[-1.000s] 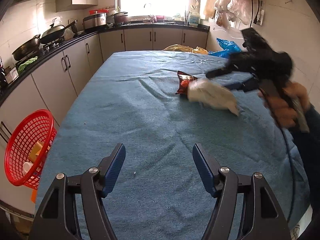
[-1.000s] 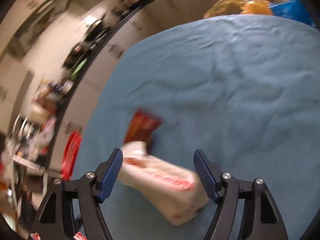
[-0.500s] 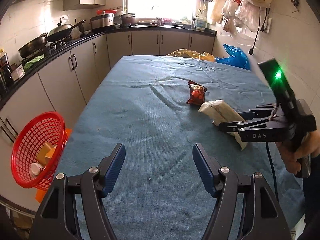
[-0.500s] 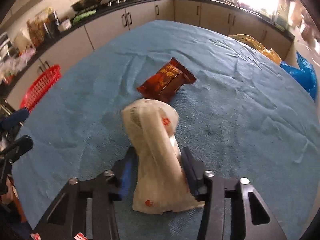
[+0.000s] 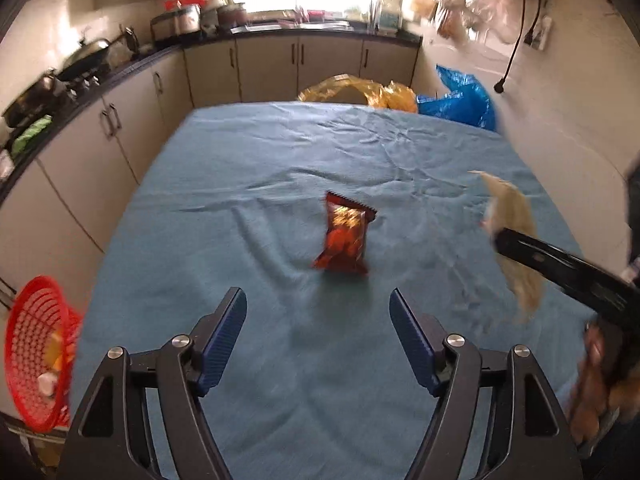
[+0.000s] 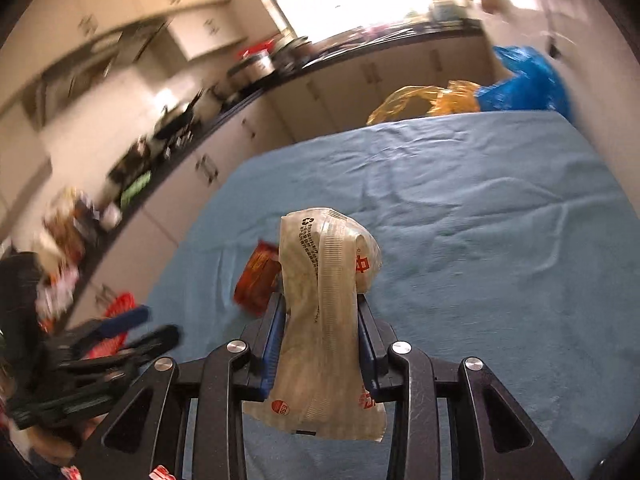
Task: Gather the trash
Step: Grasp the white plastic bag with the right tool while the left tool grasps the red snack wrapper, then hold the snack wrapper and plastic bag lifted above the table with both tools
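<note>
Your right gripper (image 6: 322,344) has just closed its jaws on the pale wrapper (image 6: 324,320), held above the blue-clothed surface (image 5: 280,168). Your left gripper (image 5: 318,340) hangs released, with the red snack packet (image 5: 344,236) lying mid-surface ahead. Kitchen cabinets (image 5: 100,148) flank the left edge, and a red basket (image 5: 32,360) hangs off the near-left corner.

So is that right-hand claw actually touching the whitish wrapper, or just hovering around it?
Touching. In the right wrist view the right gripper has just closed, and both blue pads press into the sides of the whitish wrapper, which is pinched in and lifted off the blue cloth.
</note>
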`<act>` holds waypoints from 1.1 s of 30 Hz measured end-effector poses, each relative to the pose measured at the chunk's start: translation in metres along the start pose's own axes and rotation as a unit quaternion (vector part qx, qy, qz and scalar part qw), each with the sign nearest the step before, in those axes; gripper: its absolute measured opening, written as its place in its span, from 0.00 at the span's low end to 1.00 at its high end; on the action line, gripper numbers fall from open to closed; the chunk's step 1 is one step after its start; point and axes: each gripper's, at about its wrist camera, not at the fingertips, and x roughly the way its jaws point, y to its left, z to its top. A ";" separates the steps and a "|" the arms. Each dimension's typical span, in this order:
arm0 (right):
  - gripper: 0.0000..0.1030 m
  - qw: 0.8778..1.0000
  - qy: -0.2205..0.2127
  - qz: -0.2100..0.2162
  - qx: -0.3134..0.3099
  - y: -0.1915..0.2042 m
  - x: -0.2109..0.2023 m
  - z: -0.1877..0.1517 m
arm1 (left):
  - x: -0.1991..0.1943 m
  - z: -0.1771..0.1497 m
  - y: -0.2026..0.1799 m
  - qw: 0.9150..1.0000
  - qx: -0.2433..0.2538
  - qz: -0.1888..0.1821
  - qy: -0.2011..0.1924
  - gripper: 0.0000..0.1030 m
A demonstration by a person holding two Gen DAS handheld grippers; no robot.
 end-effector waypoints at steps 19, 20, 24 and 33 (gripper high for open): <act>0.35 1.000 -0.002 0.010 -0.013 0.008 0.001 -0.004 | 0.072 0.016 -0.014 0.999 0.001 0.015 0.038 0.31; 0.35 1.000 0.001 0.010 -0.016 0.010 0.003 -0.006 | 0.067 0.010 -0.010 0.999 -0.001 0.010 0.035 0.31; 0.35 0.999 0.018 0.005 -0.038 0.021 0.016 -0.015 | 0.043 -0.023 0.005 1.000 -0.009 0.005 0.017 0.31; 0.35 0.991 0.070 -0.040 -0.106 0.048 0.053 -0.039 | 0.031 -0.048 0.018 1.000 -0.012 -0.008 0.001 0.32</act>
